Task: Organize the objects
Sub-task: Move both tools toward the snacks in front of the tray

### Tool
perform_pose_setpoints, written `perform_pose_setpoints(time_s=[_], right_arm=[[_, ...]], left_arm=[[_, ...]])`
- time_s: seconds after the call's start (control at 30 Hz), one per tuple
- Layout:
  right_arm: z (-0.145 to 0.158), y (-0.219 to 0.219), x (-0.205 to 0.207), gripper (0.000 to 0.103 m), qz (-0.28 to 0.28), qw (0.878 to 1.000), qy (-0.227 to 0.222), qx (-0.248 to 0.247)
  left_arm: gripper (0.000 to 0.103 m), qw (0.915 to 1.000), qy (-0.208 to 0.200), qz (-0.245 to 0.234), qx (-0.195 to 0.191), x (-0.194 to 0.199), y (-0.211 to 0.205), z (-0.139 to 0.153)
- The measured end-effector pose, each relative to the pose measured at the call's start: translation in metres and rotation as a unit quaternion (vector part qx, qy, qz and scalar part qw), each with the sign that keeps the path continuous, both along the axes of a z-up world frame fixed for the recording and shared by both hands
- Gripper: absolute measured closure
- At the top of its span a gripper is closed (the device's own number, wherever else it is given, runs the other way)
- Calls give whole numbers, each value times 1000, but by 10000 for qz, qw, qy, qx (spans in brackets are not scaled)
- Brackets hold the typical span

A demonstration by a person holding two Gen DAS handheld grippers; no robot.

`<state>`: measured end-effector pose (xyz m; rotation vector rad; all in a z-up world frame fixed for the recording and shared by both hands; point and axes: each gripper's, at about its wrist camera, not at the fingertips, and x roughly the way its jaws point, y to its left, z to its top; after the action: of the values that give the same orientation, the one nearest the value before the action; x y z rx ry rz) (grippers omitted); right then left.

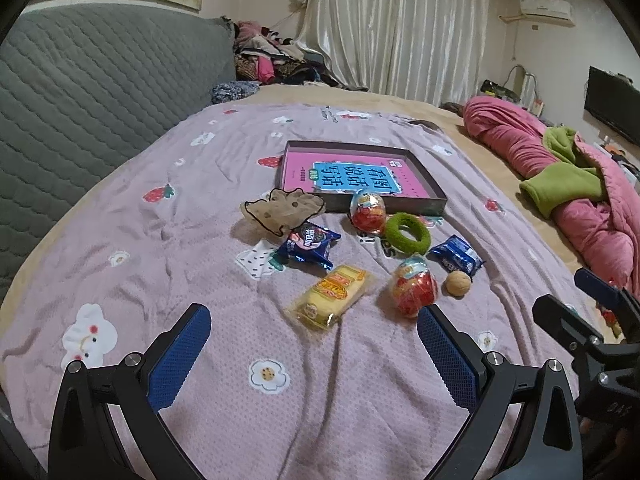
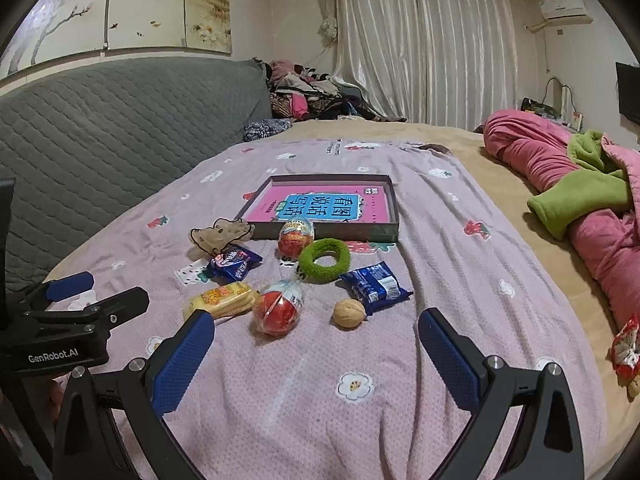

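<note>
Both grippers hover above the bedspread (image 1: 200, 240) short of the clutter, the left gripper (image 1: 314, 342) and right gripper (image 2: 316, 342) each with jaws spread wide, holding nothing. Landmark: shallow box (image 1: 430, 178) containing a pink book. Just in front of it lie the loose items. Nearest the left gripper, the yellow cake packet (image 1: 332, 300): judged light, soft, crushable, with slippery film. Recommend gripping across its short width, gently.

Book (image 1: 352, 174) in tray (image 1: 424, 178); walnut (image 1: 458, 283) before it on bedspread (image 1: 280, 420).
</note>
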<state>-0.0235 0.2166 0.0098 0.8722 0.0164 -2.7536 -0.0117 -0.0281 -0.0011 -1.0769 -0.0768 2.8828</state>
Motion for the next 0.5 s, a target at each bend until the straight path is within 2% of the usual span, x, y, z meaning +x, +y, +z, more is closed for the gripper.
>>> perform_pose_setpoints(time_s=[0.2,0.33,0.5], right_arm=[[2,-10,-13,0,25,9999,-99,50],[-4,-17,-21,0,47,9996,-220,153],[-12,-22,-28,0,53,9990,-337,283]], left_arm=[[0,9999,-114,-87,13,-21,-9,-5],[0,9996,-163,-103,-216,-34,-5,-13],[0,9989,-258,-205,-326,-44,2,-27]])
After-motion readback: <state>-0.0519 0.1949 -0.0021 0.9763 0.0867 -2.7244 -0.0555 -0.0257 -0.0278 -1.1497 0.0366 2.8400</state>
